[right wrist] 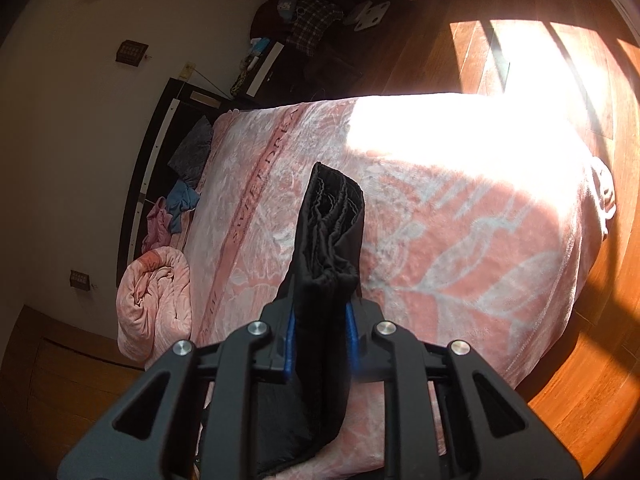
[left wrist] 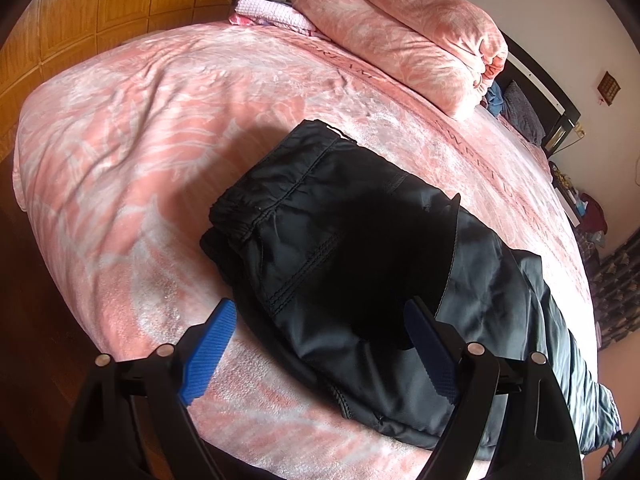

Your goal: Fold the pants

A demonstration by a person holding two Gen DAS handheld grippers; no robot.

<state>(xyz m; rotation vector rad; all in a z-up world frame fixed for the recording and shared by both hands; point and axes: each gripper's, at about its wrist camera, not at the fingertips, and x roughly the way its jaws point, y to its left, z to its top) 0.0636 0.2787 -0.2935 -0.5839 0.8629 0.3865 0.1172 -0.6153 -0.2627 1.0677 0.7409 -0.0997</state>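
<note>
A wide bed (left wrist: 160, 128) fills both views, spread with a pink blanket (right wrist: 460, 248) patterned in pale leaves, with a lettered band running along it near the headboard side. At the far end of the bed in the left wrist view sits a rolled pink quilt (left wrist: 408, 36), with a small folded pink-and-white cloth (left wrist: 272, 14) tucked just beside it. Wooden floor (right wrist: 580, 360) shows past the bed's edge, sunlight blazing across it and over the blanket's far corner. Now the black pants (left wrist: 340, 240): in the left view they lie folded on the blanket, waistband end towards the far side, a hard shadow falling across the middle. The left gripper (left wrist: 320, 344) hangs above their near edge, jaws spread wide, one blue pad over the blanket, the other over the fabric, gripping nothing. The right gripper (right wrist: 320, 340) is the busy one, jaws drawn narrow and clamped on a thick folded bundle of the pants, elastic waistband layers standing up between the blue pads and clear of the blanket.
</note>
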